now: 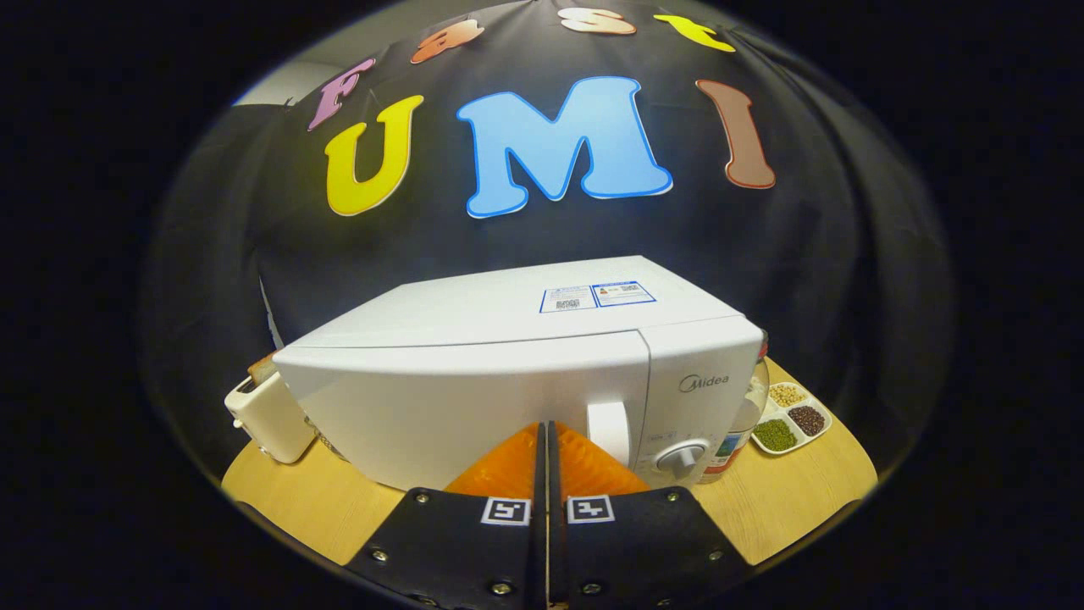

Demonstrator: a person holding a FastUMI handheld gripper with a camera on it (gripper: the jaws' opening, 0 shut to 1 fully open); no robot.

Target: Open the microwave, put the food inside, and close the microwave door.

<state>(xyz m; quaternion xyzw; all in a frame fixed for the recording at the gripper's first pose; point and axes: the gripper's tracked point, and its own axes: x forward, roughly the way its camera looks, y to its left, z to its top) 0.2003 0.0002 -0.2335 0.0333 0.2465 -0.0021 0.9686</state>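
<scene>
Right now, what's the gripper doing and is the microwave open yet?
Gripper shut, empty, fingers together just short of the door. Microwave closed; handle just beside the fingertips. Nothing in the way.

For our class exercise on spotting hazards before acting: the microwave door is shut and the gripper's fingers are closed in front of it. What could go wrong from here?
1. The gripper has its fingers together just before the microwave door; unless they open, they probably cannot take the door handle.
2. A jar and a tray of beans stand close by the microwave's dial side; a wide approach might knock them.
3. A toaster stands close to the other side, so pulling hard could shove the microwave into it.
</scene>
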